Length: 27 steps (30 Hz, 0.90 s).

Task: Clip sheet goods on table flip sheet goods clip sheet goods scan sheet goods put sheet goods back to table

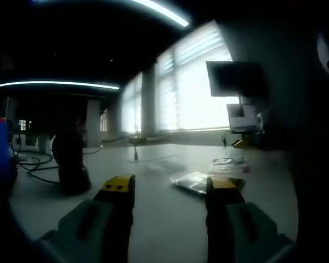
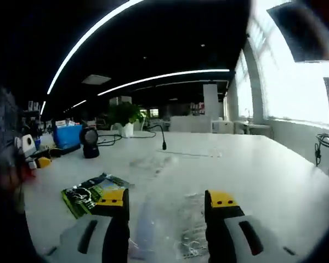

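Your left gripper (image 1: 170,189) hovers jaws apart, empty, short of a clear packet (image 1: 194,181) on the white table (image 1: 153,219); your right gripper (image 2: 167,200), likewise spread, sits above transparent sheet goods (image 2: 189,230); green packet (image 2: 90,193) lies left.

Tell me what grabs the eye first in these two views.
In the right gripper view, a green and black printed packet lies flat on the white table, just left of the open right gripper, with clear plastic sheets between its jaws. In the left gripper view, glossy packets lie beyond the open left gripper, and a dark scanner stands at left.
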Each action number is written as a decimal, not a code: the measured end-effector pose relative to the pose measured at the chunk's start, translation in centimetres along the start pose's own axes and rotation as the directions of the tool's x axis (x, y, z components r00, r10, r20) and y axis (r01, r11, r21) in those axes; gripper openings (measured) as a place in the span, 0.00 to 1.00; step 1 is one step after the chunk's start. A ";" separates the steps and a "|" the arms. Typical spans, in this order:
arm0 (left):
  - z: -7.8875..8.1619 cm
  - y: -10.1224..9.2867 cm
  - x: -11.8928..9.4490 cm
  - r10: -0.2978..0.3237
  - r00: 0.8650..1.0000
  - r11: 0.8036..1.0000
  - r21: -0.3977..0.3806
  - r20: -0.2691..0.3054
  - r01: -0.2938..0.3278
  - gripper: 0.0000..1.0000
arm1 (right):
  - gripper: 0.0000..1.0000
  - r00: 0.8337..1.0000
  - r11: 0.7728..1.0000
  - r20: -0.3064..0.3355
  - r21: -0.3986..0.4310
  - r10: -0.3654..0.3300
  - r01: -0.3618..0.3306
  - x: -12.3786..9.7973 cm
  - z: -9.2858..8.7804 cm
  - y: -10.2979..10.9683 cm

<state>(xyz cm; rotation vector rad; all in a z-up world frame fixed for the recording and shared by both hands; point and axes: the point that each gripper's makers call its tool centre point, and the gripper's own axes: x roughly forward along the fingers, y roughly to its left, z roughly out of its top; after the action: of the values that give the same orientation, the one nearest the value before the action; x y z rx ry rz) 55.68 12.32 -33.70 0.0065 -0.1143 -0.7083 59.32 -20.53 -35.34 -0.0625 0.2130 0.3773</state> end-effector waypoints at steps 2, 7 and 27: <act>0.0 0.0 0.0 0.000 1.000 1.000 0.001 0.000 0.000 0.45 | 0.49 0.997 0.998 -0.051 -0.015 0.053 -0.054 0.4 -0.8 0.7; 0.0 0.0 0.0 0.000 1.000 1.000 0.001 0.000 0.000 0.45 | 0.48 0.981 0.988 -0.175 -0.111 0.088 -0.109 1.4 -3.1 0.8; 0.0 -0.1 0.0 -0.004 1.000 1.000 0.006 -0.003 0.004 0.45 | 0.48 0.966 0.997 -0.253 -0.042 0.054 -0.066 1.5 -6.3 0.6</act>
<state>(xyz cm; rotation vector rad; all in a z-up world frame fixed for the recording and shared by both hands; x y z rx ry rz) 55.65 12.21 -33.75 0.0135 -0.1140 -0.7116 59.26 -20.08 -41.86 -0.1538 0.4572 0.4352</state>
